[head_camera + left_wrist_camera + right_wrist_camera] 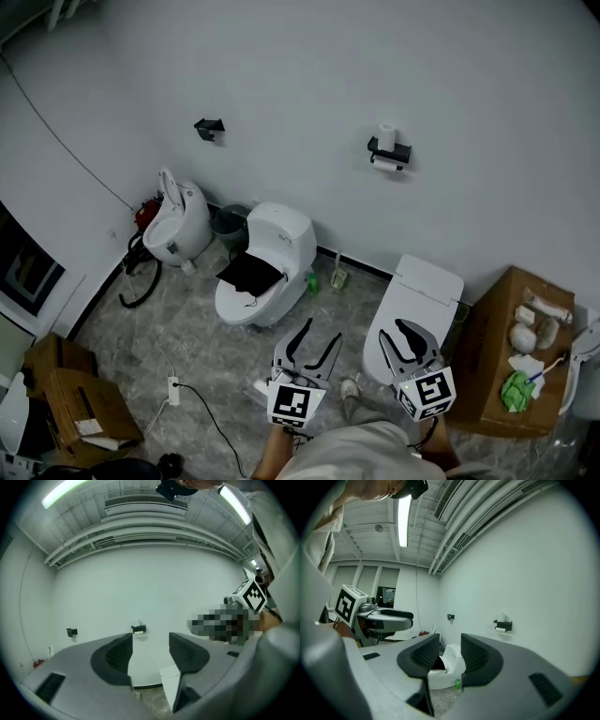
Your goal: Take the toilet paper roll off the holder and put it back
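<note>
A black wall holder (389, 151) carries a white toilet paper roll (384, 162) under its shelf, and a second roll (387, 135) stands on top. Both grippers are held low near my body, far from the wall. My left gripper (322, 331) is open with nothing between its fingers, and it points toward the holder (138, 629). My right gripper (392, 333) is open and empty too. The right gripper view shows the holder (503, 626) off to the right of its jaws, with the roll (500, 629) hanging below it.
A second, bare black holder (209, 127) is further left on the wall. Three white toilets (265, 262) (412, 309) (178, 225) stand on the marble floor between me and the wall. A cardboard box (497, 356) with clutter sits at right, more boxes (75, 398) at left. A cable and power strip (172, 389) lie on the floor.
</note>
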### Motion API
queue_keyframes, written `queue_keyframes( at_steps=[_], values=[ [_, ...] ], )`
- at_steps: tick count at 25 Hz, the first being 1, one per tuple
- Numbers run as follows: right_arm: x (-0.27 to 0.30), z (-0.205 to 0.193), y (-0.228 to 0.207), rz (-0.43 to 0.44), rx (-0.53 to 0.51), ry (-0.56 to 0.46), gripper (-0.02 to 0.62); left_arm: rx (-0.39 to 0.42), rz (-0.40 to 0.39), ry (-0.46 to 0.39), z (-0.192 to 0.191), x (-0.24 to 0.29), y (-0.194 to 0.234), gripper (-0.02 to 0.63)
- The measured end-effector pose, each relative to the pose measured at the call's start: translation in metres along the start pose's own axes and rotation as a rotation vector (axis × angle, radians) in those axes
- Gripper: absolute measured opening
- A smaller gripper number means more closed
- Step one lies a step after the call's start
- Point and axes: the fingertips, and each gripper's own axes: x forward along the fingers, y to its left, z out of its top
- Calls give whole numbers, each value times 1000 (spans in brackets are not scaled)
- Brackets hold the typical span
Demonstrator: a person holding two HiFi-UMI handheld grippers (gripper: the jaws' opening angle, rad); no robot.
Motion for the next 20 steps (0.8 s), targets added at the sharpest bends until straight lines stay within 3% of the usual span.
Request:
queue_keyframes(
  at_steps=[20],
  values=[
    [124, 15, -112, 41, 30, -8, 140, 24, 34, 40, 4, 152, 62, 250]
  ],
)
